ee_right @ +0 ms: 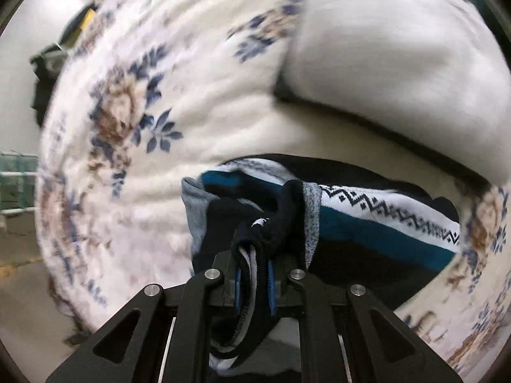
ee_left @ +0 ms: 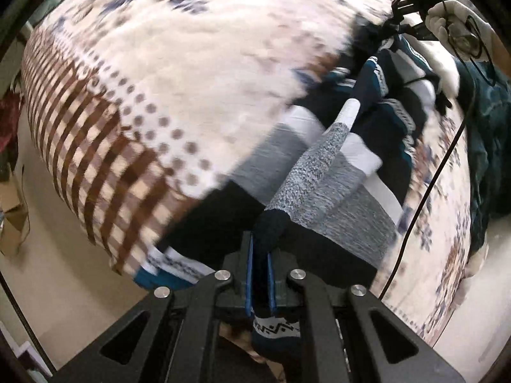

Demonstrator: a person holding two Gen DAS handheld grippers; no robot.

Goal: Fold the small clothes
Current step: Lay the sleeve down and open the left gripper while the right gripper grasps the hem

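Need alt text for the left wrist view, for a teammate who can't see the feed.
The left gripper is clamped on the dark end of a striped knit garment stretched above a patterned bedspread. At the far end, top right, a white-gloved hand holds the right gripper at the cloth's other end. The picture is motion-blurred.
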